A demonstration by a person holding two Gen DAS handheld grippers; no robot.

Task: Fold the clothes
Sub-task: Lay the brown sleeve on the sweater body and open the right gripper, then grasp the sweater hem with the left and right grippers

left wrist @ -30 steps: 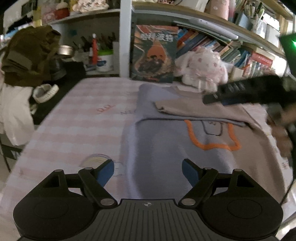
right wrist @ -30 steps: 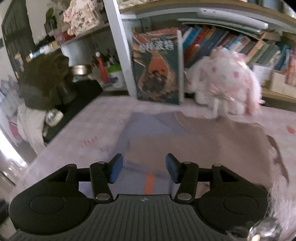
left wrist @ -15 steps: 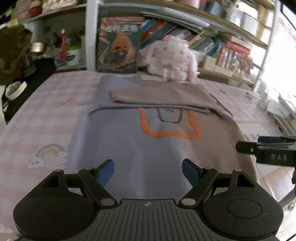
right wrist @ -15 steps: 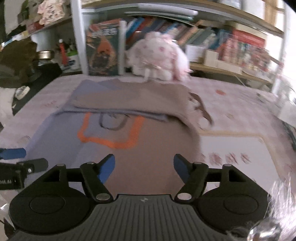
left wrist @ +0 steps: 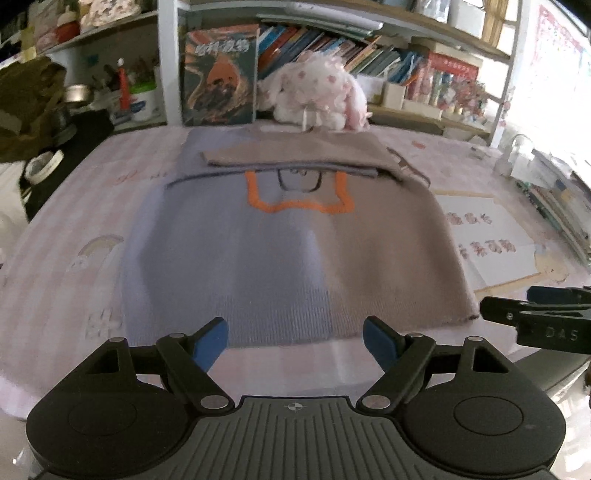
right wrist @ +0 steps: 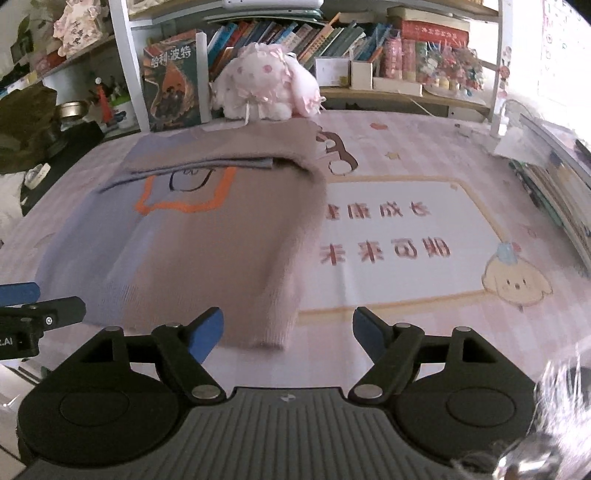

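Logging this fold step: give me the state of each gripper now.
Left gripper: open, nothing between its fingers, just short of the sweater's near hem.
Right gripper: opening, holding nothing, at the sweater's near right corner.

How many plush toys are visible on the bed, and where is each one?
1. The pink and white plush toy sits at the far edge of the bed, against the bookshelf, just beyond the sweater. Others may be hidden outside the views.

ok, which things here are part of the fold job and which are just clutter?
Job:
- sweater, top already folded down
- left gripper, open, empty
- right gripper, jaws opening, empty

Lying about:
- plush bunny
- upright book
- printed table mat
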